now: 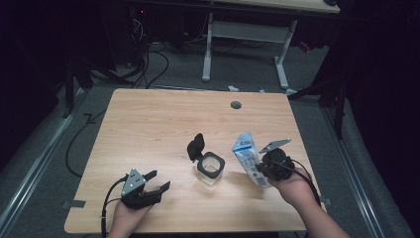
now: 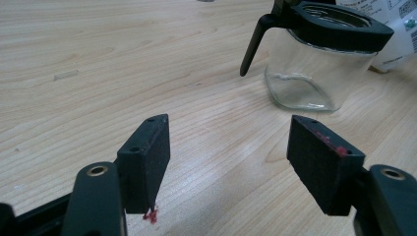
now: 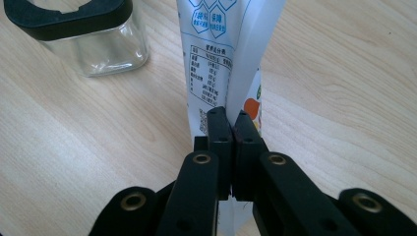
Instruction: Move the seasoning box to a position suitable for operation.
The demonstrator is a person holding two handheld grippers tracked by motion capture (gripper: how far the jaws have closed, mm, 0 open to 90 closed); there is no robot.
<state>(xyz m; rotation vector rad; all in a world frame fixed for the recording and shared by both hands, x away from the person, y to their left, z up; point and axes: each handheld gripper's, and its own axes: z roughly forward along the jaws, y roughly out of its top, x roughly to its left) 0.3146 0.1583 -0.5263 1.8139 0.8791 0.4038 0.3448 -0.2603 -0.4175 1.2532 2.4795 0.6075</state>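
**Pouch clamped in the right jaws, glass jar standing open beside it**

Nearest the high camera, two hands are seen at the near edge of the wooden table [image 1: 148,114], each bearing one gripper. The left gripper [image 1: 157,180] is rested low over the table with its jaws set wide apart; nothing is held between them, and bare wood is seen in the gap in the left gripper view. The right gripper [image 3: 232,129] is pressed shut on the lower part of a white and blue pouch [image 3: 221,54], whose thin edge is pinched between the two pads while the printed body rises above them. In the high view the pouch [image 1: 249,157] is held up off the table, tilted, just to the right of the glass jar [image 1: 210,169].

The jar is stood upright near the middle of the table, between the two grippers and well apart from the left jaws, ahead and to the right of them in the left gripper view. Its black collar is uncovered and its hinged black lid [image 1: 195,146] is swung up and back.

Counted: two grippers, one pouch, one jar with one lid, and one small grey round cap [image 1: 236,105] set in the table near its far edge.
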